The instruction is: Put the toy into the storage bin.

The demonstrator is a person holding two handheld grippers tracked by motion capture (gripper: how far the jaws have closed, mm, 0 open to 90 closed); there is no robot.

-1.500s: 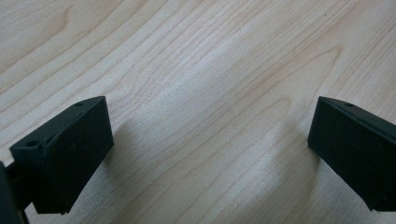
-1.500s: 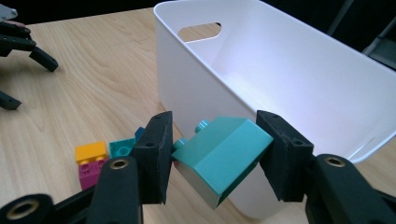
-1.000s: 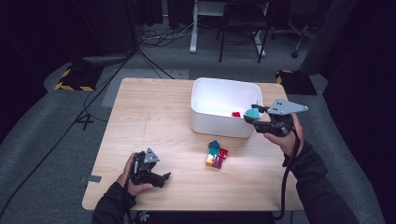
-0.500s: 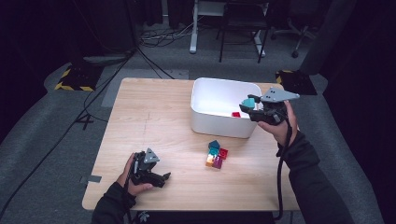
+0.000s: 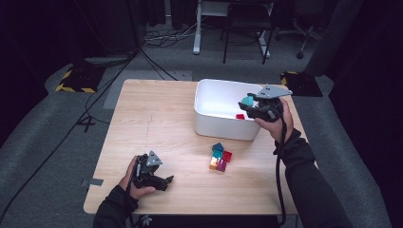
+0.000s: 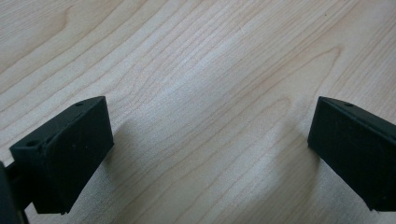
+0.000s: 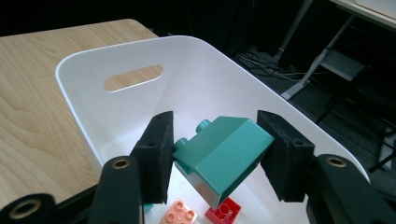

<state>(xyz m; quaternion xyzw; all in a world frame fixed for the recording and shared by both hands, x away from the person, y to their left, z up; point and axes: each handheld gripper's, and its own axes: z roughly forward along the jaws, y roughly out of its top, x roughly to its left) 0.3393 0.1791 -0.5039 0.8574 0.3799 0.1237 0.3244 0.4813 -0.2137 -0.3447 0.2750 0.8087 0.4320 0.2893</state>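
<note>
One teal block (image 7: 223, 156) sits clamped between the pads of the right gripper (image 7: 219, 154) above the white bin (image 7: 93, 70), best released low so it settles beside the red block (image 7: 224, 212) beneath the jaws.

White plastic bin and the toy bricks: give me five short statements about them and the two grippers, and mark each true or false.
1. The right gripper is clamped on a teal toy brick above the white plastic bin. True.
2. The white plastic bin holds no bricks. False: a red brick and a salmon-pink brick lie on its floor.
3. The left gripper stands open over the bare light wooden table. True.
4. The left gripper grips a yellow brick. False: nothing is between its jaws.
5. A small cluster of coloured bricks lies on the table in front of the bin, outside it. True.
</note>
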